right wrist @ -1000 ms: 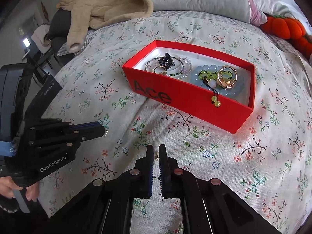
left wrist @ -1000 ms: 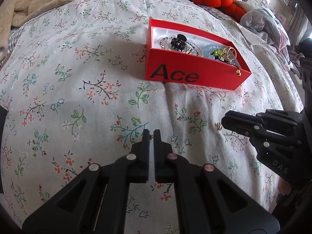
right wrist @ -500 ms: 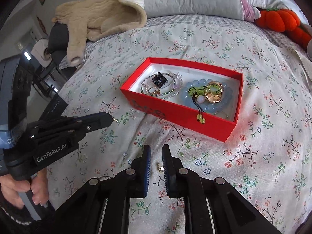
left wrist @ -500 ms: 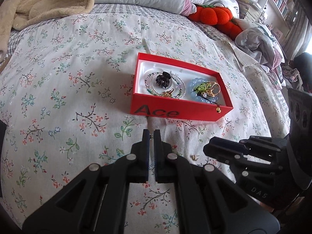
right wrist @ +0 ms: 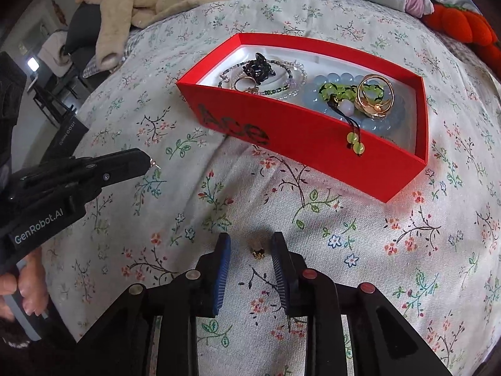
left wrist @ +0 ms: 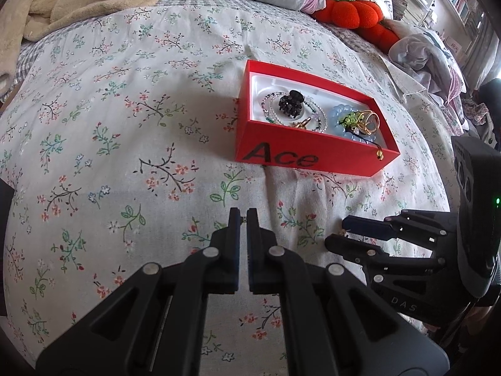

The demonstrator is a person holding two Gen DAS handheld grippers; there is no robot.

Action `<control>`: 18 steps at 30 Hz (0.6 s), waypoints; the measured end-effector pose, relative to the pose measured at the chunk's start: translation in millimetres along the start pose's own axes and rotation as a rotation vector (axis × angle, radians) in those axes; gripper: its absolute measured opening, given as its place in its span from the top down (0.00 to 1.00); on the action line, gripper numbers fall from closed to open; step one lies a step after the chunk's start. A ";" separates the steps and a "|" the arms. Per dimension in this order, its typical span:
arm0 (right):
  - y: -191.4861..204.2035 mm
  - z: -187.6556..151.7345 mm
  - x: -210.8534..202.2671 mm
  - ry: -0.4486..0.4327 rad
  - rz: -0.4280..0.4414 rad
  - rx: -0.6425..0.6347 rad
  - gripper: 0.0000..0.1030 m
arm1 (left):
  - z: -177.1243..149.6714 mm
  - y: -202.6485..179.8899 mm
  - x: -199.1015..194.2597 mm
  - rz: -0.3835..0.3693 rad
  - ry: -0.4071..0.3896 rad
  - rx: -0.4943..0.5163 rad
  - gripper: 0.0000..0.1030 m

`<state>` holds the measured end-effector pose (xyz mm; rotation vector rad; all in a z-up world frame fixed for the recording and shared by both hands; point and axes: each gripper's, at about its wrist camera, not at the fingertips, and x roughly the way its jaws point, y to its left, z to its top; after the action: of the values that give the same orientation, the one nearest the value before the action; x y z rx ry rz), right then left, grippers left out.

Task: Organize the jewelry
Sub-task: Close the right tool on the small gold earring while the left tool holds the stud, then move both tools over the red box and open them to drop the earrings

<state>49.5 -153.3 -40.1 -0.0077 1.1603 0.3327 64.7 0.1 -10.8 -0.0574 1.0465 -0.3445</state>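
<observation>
While most jewelry already lies in the red box, the right gripper, jaws just opening, straddles a loose earring untouched (left gripper pinches another tiny piece).

Both wrist views downward, sharing red box.

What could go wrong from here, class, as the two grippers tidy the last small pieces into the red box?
1. The tiny gold earring lies between the right gripper's just-opened jaws on soft bedspread; closing could push it into the fabric.
2. The left gripper pinches a small stud by its very tip; it may slip out.
</observation>
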 end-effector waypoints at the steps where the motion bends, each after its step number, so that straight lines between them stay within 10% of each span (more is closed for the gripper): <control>1: -0.1 0.5 0.5 0.001 -0.005 0.001 0.71 | 0.1 1.0 -0.1 0.001 0.000 -0.001 0.96; 18: -3.0 4.8 -15.2 -0.014 -0.001 0.030 0.93 | 7.8 -2.5 -5.8 -0.011 -0.016 -0.021 0.96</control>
<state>49.2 -159.2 -24.9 0.0207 1.1509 0.3142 68.1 -1.4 -1.4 -0.0850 1.0345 -0.3423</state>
